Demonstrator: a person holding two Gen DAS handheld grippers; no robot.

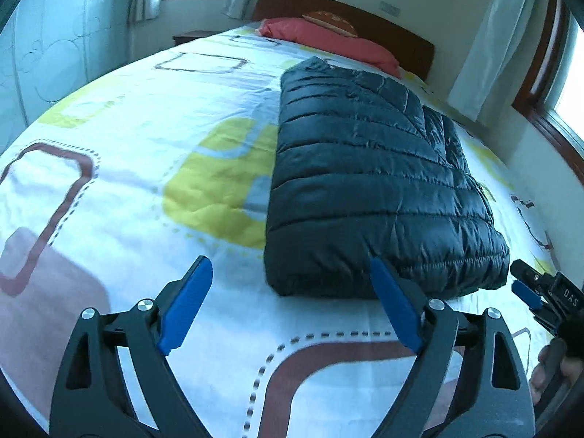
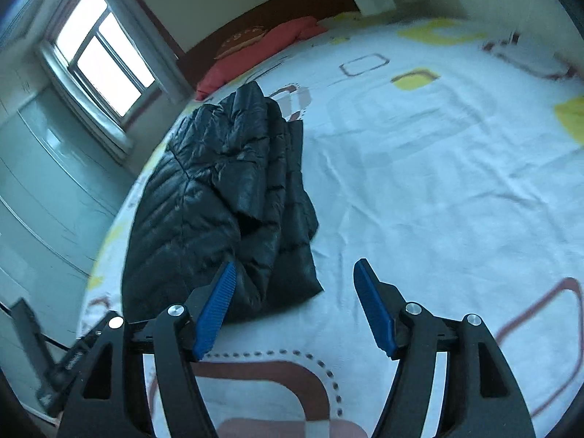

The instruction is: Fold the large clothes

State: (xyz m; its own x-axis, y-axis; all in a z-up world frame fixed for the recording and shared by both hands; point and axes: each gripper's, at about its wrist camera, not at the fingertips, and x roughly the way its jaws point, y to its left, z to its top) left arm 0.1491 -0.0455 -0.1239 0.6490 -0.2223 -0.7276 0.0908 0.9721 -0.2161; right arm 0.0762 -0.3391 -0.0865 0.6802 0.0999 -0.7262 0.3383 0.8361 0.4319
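Observation:
A dark quilted puffer jacket (image 1: 368,179) lies folded into a thick rectangle on the bed. In the right wrist view the jacket (image 2: 219,197) lies at the left, with a sleeve or flap folded over its top. My left gripper (image 1: 292,266) is open and empty, just short of the jacket's near edge. My right gripper (image 2: 294,270) is open and empty, its left fingertip (image 2: 226,273) over the jacket's near corner. The right gripper also shows at the right edge of the left wrist view (image 1: 529,284).
The bed sheet (image 1: 146,138) is white with yellow and brown squares. A red pillow (image 1: 328,42) and a dark wooden headboard (image 1: 365,18) are at the far end. Windows with curtains (image 2: 106,54) and a pale wardrobe (image 1: 43,51) line the walls.

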